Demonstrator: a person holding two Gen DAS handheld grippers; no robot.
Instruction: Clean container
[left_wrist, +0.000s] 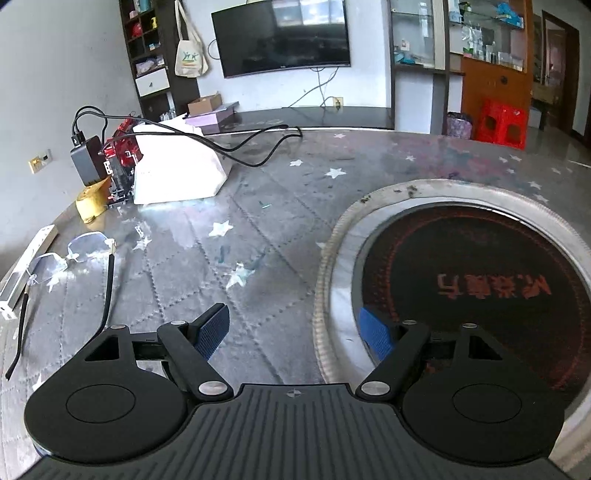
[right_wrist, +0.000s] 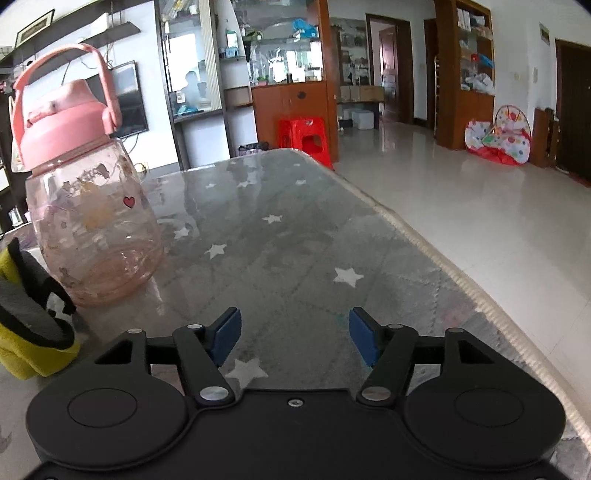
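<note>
A clear pink bottle (right_wrist: 98, 229) with a pink lid and raised carry handle stands upright on the star-patterned table at the left of the right wrist view. A yellow and grey cloth (right_wrist: 35, 325) lies in front of it at the left edge. My right gripper (right_wrist: 294, 338) stands open over bare tabletop, to the right of the bottle and apart from it, with nothing between its blue pads. My left gripper (left_wrist: 295, 334) is open too, low over the table, its right pad above the rim of a round hob (left_wrist: 469, 280); nothing is between its fingers.
A pair of glasses (left_wrist: 70, 254) lies at the left, near a white strip (left_wrist: 26, 266) at the table edge. Farther back are a white bag (left_wrist: 177, 170), a charger with black cables (left_wrist: 86, 158) and a yellow object (left_wrist: 92, 203). The table's right edge (right_wrist: 436, 251) drops to the floor.
</note>
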